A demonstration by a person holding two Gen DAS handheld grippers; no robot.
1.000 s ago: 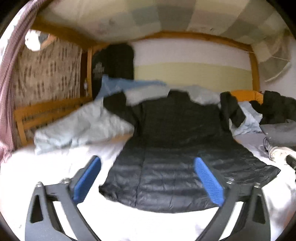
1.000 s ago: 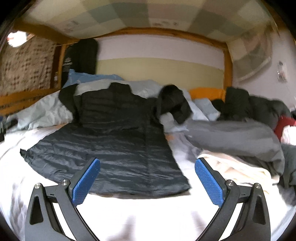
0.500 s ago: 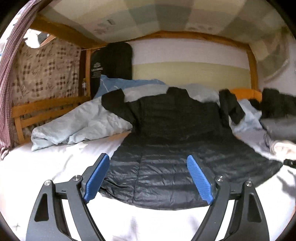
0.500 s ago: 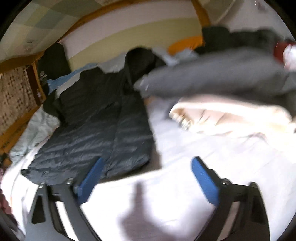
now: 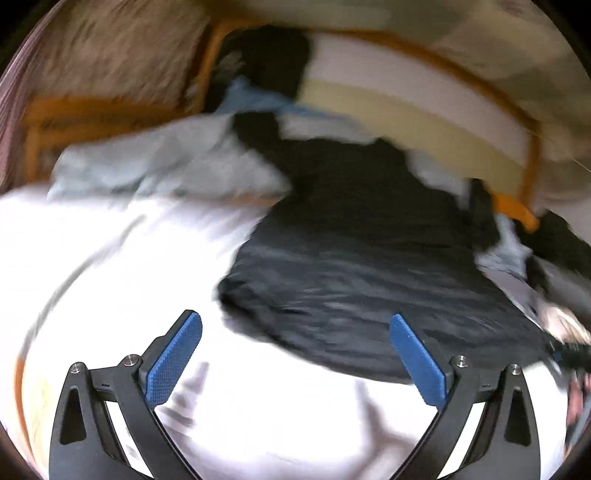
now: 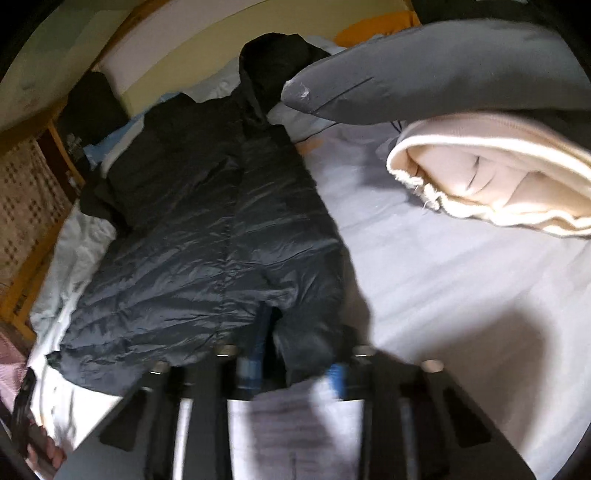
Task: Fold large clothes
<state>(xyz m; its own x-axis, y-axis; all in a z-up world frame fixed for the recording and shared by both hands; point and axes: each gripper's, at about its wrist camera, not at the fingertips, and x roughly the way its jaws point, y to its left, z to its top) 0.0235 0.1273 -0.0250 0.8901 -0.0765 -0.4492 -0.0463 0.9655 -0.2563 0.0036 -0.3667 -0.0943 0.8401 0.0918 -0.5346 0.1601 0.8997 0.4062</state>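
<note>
A long black puffer jacket [image 6: 207, 229] lies spread flat on the white bed sheet [image 6: 443, 280], collar toward the headboard. It also shows in the left wrist view [image 5: 369, 258], blurred by motion. My right gripper [image 6: 295, 365] has its jaws closing on the jacket's near right hem corner, and the fabric bunches up between the blue pads [image 6: 338, 373]. My left gripper [image 5: 291, 354] is open and empty, hovering over the sheet just short of the jacket's near left hem corner.
A grey garment [image 6: 424, 70] and a cream fleece garment [image 6: 498, 177] lie piled at the right. A light blue duvet [image 5: 159, 162] is bunched at the left by the wooden bed rail [image 5: 74, 110]. An orange pillow [image 6: 373, 26] lies at the headboard.
My right gripper dropped to the jacket's right hem corner and its jaws came together on the fabric. My left gripper swung left and down toward the left hem corner, still open.
</note>
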